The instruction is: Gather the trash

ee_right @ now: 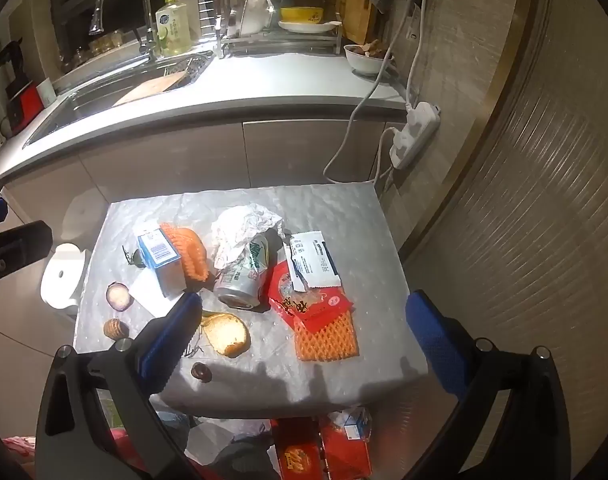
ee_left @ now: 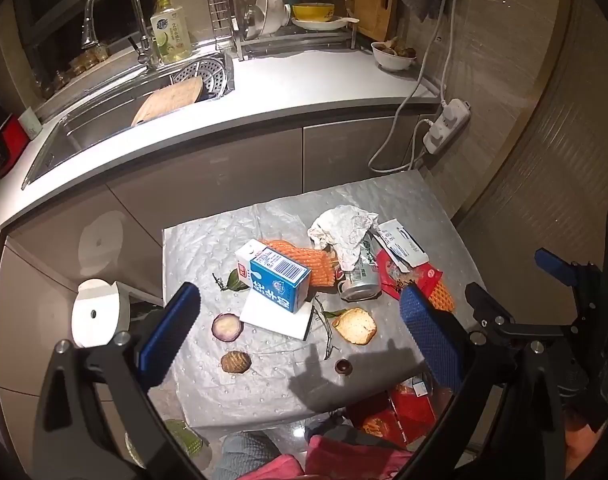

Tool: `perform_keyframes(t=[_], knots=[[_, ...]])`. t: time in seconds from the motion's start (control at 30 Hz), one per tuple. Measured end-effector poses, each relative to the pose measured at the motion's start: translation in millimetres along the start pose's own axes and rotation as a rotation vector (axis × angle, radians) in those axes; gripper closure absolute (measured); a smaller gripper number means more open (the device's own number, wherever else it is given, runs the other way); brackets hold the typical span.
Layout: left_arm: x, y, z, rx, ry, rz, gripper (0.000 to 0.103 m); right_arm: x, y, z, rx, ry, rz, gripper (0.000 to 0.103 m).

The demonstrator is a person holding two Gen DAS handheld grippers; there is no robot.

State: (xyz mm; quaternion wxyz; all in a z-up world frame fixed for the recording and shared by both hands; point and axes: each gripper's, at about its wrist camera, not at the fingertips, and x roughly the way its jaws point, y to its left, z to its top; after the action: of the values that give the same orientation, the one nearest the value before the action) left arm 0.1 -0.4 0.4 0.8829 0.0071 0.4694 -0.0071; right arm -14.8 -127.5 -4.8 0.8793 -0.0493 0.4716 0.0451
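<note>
Trash lies on a small silver-covered table (ee_left: 232,392) (ee_right: 343,376): a blue milk carton (ee_left: 278,278) (ee_right: 160,258), a crushed can (ee_left: 359,284) (ee_right: 244,276), crumpled paper (ee_left: 343,228) (ee_right: 244,224), orange foam nets (ee_left: 311,264) (ee_right: 327,338), a red snack wrapper (ee_left: 399,274) (ee_right: 304,298), a white sachet (ee_right: 313,262), a bread slice (ee_left: 355,326) (ee_right: 226,334), an onion slice (ee_left: 227,327) (ee_right: 119,296). My left gripper (ee_left: 300,340) is open and empty above the table's front. My right gripper (ee_right: 304,348) is open and empty, also above the front edge.
A white round bin (ee_left: 96,312) (ee_right: 62,280) stands left of the table. Red boxes (ee_left: 395,408) (ee_right: 319,452) lie on the floor below the front edge. Behind is a kitchen counter (ee_left: 304,80) with sink, dish rack and a hanging power strip (ee_left: 447,126) (ee_right: 413,134).
</note>
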Motion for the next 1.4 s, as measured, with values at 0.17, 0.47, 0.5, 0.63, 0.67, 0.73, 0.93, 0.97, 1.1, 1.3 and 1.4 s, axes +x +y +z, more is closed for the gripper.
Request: perform_keyframes(t=[0.17, 0.47, 0.5, 0.63, 0.67, 0.73, 0.93, 0.97, 1.1, 1.3, 1.4], knots=[[-0.4, -5.7, -2.5, 0.009, 0.000, 0.028, 0.007, 1.7, 0.9, -0.2, -0.006, -0.003, -0.007, 0.002], [8.1, 3.9, 1.7, -0.029, 0.052, 0.011, 0.007, 7.8, -0.7, 6.8, -0.011, 0.003, -0.016, 0.002], [9.1, 4.5, 1.6, -0.032, 0.056, 0.012, 0.007, 8.2, -0.8, 7.8, -0.010, 0.002, -0.016, 0.002], [11.5, 7.7, 2.6, -0.049, 0.061, 0.027, 0.007, 12.2, 0.8, 11.6, -0.016, 0.001, -0.015, 0.002], [12.3, 8.6, 2.8, -0.052, 0.062, 0.029, 0.007, 12.9, 1.6, 12.3, -0.018, 0.001, -0.016, 0.002], [14.0, 9.6, 3.7, -0.057, 0.069, 0.032, 0.007, 14.3, 3.3, 13.3, -0.021, 0.002, -0.017, 0.002], [18.3, 16.2, 2.5, -0.074, 0.093, 0.028, 0.007, 17.6, 5.4, 14.8, -0.022, 0.007, -0.020, 0.002], [19.3, 17.5, 1.9, -0.079, 0.098, 0.032, 0.007, 18.0, 5.7, 14.5, -0.021, 0.007, -0.024, 0.002], [20.7, 20.2, -0.7, -0.077, 0.113, 0.046, 0.007, 19.8, 4.2, 12.9, 0.009, 0.007, -0.035, 0.002], [17.9, 28.9, 1.3, -0.107, 0.099, 0.041, 0.007, 18.7, 2.5, 9.6, 0.041, 0.012, -0.029, 0.002], [15.9, 30.8, 1.7, -0.111, 0.091, 0.043, 0.007, 17.0, 4.7, 8.3, 0.019, 0.013, -0.045, 0.002]])
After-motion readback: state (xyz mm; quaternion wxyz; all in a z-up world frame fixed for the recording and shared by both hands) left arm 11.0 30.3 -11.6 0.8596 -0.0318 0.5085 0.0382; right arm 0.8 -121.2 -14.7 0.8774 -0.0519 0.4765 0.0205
